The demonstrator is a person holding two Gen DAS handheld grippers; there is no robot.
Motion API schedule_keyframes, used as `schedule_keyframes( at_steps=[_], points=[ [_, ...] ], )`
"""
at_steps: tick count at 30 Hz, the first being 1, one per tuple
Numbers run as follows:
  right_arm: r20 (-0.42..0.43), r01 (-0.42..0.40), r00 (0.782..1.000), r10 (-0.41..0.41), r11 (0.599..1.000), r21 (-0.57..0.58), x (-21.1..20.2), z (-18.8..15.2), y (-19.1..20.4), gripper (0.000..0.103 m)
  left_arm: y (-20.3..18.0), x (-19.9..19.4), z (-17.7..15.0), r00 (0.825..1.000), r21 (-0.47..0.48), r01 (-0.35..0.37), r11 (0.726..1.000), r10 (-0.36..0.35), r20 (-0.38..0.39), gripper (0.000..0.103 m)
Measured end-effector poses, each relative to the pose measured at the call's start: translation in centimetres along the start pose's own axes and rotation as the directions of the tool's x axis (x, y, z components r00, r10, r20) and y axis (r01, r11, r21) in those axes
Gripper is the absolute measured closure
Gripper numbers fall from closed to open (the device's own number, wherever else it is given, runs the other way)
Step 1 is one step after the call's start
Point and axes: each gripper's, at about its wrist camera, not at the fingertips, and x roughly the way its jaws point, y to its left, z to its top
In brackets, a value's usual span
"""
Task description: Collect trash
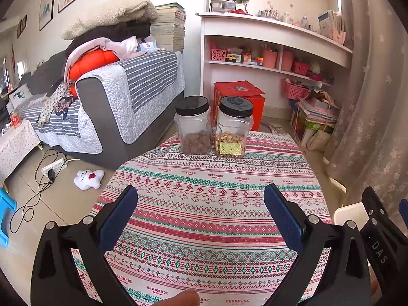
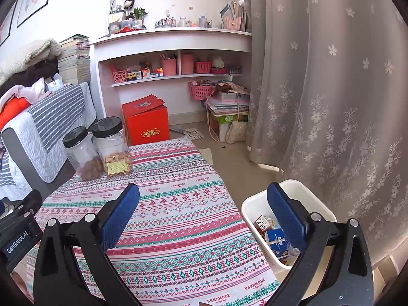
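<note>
A white trash bin [image 2: 309, 196] stands on the floor right of the table and holds small cartons, among them a blue one [image 2: 276, 242] and a white printed one [image 2: 264, 223]. Its rim [image 1: 350, 213] shows at the right edge of the left wrist view. My left gripper [image 1: 201, 219] is open and empty above the patterned tablecloth [image 1: 211, 204]. My right gripper [image 2: 204, 216] is open and empty, over the table's right edge [image 2: 237, 204] beside the bin. No loose trash shows on the cloth.
Two black-lidded clear jars [image 1: 195, 125] [image 1: 233, 127] stand at the table's far edge, also in the right wrist view [image 2: 81, 153] [image 2: 113, 146]. A grey sofa [image 1: 122, 102] is left, a red box [image 2: 146, 119] and white shelves [image 2: 173, 58] behind, a curtain [image 2: 331, 102] right.
</note>
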Motion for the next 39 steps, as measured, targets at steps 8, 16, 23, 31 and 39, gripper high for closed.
schedule_keyframes(
  at_steps=[8, 16, 23, 31, 39],
  points=[
    [0.000, 0.001, 1.000, -0.001, 1.000, 0.000, 0.02, -0.02, 0.01, 0.007, 0.03, 0.03, -0.02, 1.000, 0.000, 0.000, 1.000, 0.000, 0.000, 0.007],
    [0.000, 0.001, 1.000, -0.001, 1.000, 0.001, -0.01, 0.03, 0.04, 0.007, 0.12, 0.08, -0.06, 1.000, -0.002, 0.000, 1.000, 0.000, -0.003, 0.007],
    [-0.002, 0.003, 1.000, -0.003, 1.000, 0.000, 0.04, 0.00, 0.11, 0.007, 0.23, 0.23, -0.33, 1.000, -0.008, 0.002, 1.000, -0.002, -0.009, 0.007],
    [-0.008, -0.002, 1.000, 0.002, 1.000, -0.005, 0.04, -0.22, 0.28, 0.007, 0.26, 0.25, -0.41, 1.000, -0.009, -0.001, 1.000, 0.001, -0.010, 0.007],
    [-0.016, -0.009, 1.000, 0.008, 1.000, -0.012, 0.15, -0.35, 0.39, 0.007, 0.03, 0.06, -0.58, 1.000, 0.002, 0.010, 1.000, -0.010, 0.005, 0.010]
  ],
)
